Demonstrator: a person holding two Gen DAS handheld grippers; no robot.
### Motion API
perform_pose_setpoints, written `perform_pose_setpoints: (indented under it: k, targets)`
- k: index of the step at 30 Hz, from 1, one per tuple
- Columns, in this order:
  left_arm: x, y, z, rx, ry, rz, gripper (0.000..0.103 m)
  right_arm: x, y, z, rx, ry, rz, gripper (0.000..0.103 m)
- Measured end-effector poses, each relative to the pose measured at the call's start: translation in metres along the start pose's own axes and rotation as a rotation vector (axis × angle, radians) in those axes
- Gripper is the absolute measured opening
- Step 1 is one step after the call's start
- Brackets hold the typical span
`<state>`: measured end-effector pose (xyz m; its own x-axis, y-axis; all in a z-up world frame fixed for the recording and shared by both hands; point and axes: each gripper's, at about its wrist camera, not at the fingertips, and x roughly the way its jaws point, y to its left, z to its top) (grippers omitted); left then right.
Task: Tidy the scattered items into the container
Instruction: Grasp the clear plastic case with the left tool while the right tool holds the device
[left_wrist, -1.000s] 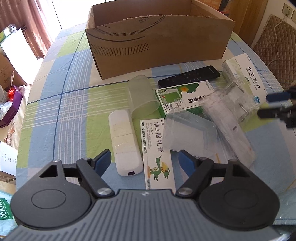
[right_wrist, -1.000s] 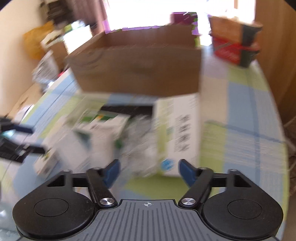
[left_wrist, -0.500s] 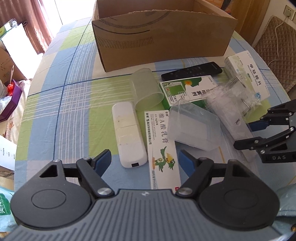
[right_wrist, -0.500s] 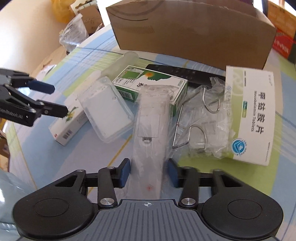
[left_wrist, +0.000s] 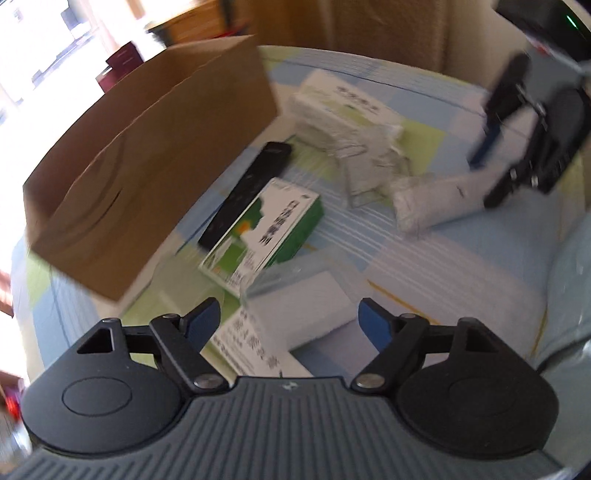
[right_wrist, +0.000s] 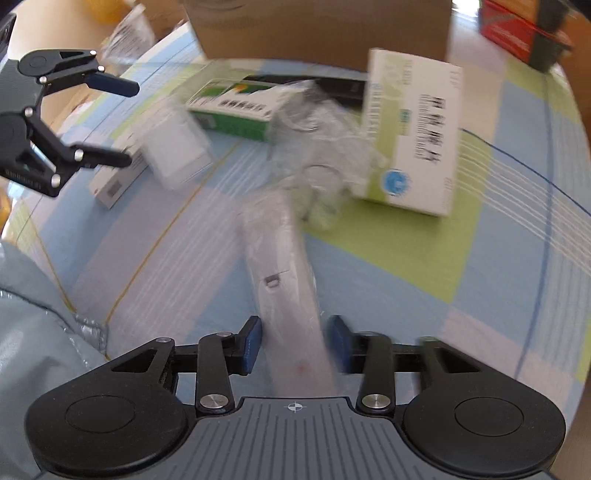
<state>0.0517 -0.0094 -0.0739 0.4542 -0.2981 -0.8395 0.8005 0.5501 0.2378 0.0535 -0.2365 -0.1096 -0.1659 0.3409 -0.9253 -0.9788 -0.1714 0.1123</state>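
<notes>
Clear plastic crackles around the long white packet (right_wrist: 284, 295) now pinched between the right gripper (right_wrist: 293, 345) pads, low centre of its view; half a second back they only straddled it. The left gripper (left_wrist: 288, 319) gapes empty, swung toward the cardboard box (left_wrist: 147, 162) at upper left, where the packet likely goes next.

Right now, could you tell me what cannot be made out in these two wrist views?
- Inside of the cardboard box: hidden by its own wall in the left wrist view, cut off by the top edge in the right.
- Print on the green medicine box and white medicine box: smeared by motion blur.
- Whether the right gripper actually clamps the plastic-wrapped white device: blur hides contact.
- Contents of the clear bag: blurred.
</notes>
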Motion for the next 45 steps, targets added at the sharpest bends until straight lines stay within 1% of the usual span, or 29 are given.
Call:
perform_pose_setpoints:
  k: [1, 3, 5, 7, 8, 10, 12, 16, 18, 19, 23, 25, 26, 27, 29, 31, 32, 36, 37, 38, 40, 45]
  targets:
    - [0.004, 0.001, 0.001, 0.044, -0.001, -0.018, 0.083, -0.003, -0.001, -0.002, 0.015, -0.019, -0.017, 0.079]
    - [0.013, 0.001, 0.001, 0.102, 0.012, -0.047, 0.083, -0.009, -0.003, -0.006, 0.049, -0.04, -0.024, 0.079]
    - [0.023, 0.0, 0.0, 0.125, 0.033, -0.058, 0.083, -0.008, -0.004, -0.009, 0.09, -0.052, -0.03, 0.08]
    - [0.031, -0.003, -0.002, 0.115, 0.063, -0.062, 0.079, -0.009, -0.003, -0.014, 0.114, -0.056, -0.041, 0.079]
    - [0.031, -0.005, -0.002, 0.1, 0.065, -0.072, 0.078, -0.009, -0.003, -0.016, 0.125, -0.057, -0.047, 0.079]
    - [0.029, -0.012, -0.002, 0.052, 0.055, -0.128, 0.077, -0.008, -0.002, -0.018, 0.142, -0.059, -0.053, 0.08]
    - [0.026, -0.023, -0.002, 0.028, 0.049, -0.2, 0.078, -0.013, -0.002, -0.021, 0.143, -0.06, -0.062, 0.08]
    - [0.026, -0.043, -0.001, 0.063, 0.025, -0.155, 0.078, -0.018, 0.001, -0.022, 0.113, -0.07, -0.085, 0.079]
    - [0.026, -0.04, -0.001, 0.068, 0.007, -0.143, 0.078, -0.019, 0.002, -0.022, 0.105, -0.076, -0.089, 0.079]
    - [0.027, -0.039, 0.002, 0.089, -0.001, -0.142, 0.078, -0.02, 0.002, -0.022, 0.101, -0.077, -0.089, 0.08]
    - [0.032, -0.037, 0.013, 0.25, -0.055, -0.166, 0.079, -0.02, 0.003, -0.022, 0.091, -0.077, -0.095, 0.08]
    - [0.039, -0.036, 0.016, 0.298, -0.039, -0.196, 0.079, -0.021, 0.003, -0.024, 0.093, -0.077, -0.098, 0.08]
    - [0.041, -0.036, 0.016, 0.298, -0.018, -0.216, 0.078, -0.023, 0.003, -0.025, 0.098, -0.08, -0.1, 0.08]
    - [0.044, -0.036, 0.016, 0.296, 0.004, -0.235, 0.075, -0.024, 0.003, -0.027, 0.105, -0.083, -0.099, 0.08]
    - [0.045, -0.036, 0.013, 0.255, 0.041, -0.252, 0.067, -0.026, 0.002, -0.03, 0.12, -0.09, -0.097, 0.079]
    - [0.043, -0.037, 0.006, 0.19, 0.082, -0.266, 0.053, -0.027, 0.001, -0.032, 0.129, -0.095, -0.095, 0.079]
    - [0.042, -0.037, 0.003, 0.154, 0.101, -0.271, 0.053, -0.026, 0.002, -0.033, 0.13, -0.097, -0.094, 0.079]
    - [0.041, -0.033, 0.004, 0.013, 0.085, -0.242, 0.053, -0.023, 0.005, -0.029, 0.113, -0.107, -0.079, 0.079]
    - [0.045, -0.034, 0.006, -0.018, 0.095, -0.239, 0.053, -0.021, 0.006, -0.026, 0.101, -0.109, -0.075, 0.079]
    - [0.049, -0.035, 0.007, -0.047, 0.105, -0.237, 0.057, -0.02, 0.008, -0.023, 0.088, -0.114, -0.072, 0.079]
    - [0.051, -0.034, 0.007, -0.105, 0.089, -0.239, 0.052, -0.016, 0.011, -0.017, 0.064, -0.12, -0.064, 0.08]
    - [0.038, -0.032, -0.001, -0.194, 0.089, -0.192, 0.052, -0.003, 0.02, -0.007, -0.007, -0.139, -0.048, 0.079]
